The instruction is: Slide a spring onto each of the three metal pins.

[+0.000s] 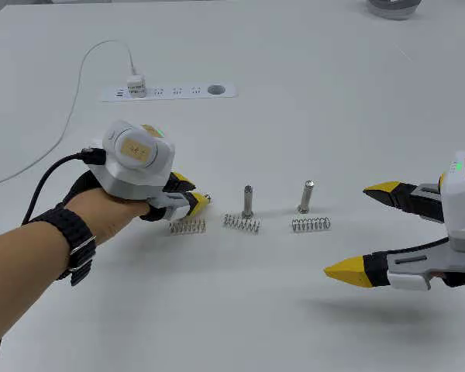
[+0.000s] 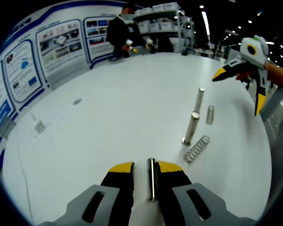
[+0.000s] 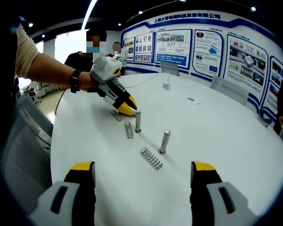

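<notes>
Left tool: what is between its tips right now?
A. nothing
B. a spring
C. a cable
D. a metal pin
D: in the left gripper view a metal pin sits clamped between the yellow tips of the left tool, while the springs all lie loose on the table.

A white table (image 1: 310, 325) carries a power strip (image 1: 170, 91) with a white plug (image 1: 136, 85) in its left end. A thin white cable (image 1: 76, 93) curves away from the plug. Posters (image 3: 188, 44) cover the wall behind.
</notes>
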Demonstrator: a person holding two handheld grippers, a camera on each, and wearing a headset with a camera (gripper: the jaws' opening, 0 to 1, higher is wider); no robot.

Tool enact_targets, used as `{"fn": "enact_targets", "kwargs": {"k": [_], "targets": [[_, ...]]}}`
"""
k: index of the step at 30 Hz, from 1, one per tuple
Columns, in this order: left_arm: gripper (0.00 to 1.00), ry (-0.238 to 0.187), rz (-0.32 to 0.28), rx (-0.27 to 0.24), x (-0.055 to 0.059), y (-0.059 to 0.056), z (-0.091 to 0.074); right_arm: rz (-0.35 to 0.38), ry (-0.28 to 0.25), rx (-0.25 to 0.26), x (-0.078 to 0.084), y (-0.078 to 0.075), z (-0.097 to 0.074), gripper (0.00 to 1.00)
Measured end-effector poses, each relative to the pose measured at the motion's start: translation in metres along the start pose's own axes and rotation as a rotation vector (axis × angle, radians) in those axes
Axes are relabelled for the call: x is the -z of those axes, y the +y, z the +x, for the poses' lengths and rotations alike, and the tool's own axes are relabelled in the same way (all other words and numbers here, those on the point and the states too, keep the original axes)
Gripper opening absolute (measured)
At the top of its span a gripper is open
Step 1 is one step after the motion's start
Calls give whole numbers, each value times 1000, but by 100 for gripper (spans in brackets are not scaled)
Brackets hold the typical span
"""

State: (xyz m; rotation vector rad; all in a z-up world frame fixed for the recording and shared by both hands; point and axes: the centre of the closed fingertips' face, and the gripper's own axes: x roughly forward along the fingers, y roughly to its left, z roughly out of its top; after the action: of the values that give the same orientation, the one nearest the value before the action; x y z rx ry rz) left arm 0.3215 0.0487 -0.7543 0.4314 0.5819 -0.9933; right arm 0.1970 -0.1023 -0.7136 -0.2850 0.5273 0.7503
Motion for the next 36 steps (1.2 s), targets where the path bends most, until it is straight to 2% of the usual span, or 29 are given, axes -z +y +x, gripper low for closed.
{"fn": "enact_targets", "kwargs": {"k": [6,15,25,36], "targets": [[16,11,6,7,-1,-2,3,-1,2,-3,0,0,1,84],[12,38,14,11,2,-3,5,-5,6,-1,2,0,1,84],[10,54,6,11,5,-2,8,-5,7,-3,2,0,1,84],[9,70,22,17,3,-3,9,-6,9,-5,2,1,1,84]]}}
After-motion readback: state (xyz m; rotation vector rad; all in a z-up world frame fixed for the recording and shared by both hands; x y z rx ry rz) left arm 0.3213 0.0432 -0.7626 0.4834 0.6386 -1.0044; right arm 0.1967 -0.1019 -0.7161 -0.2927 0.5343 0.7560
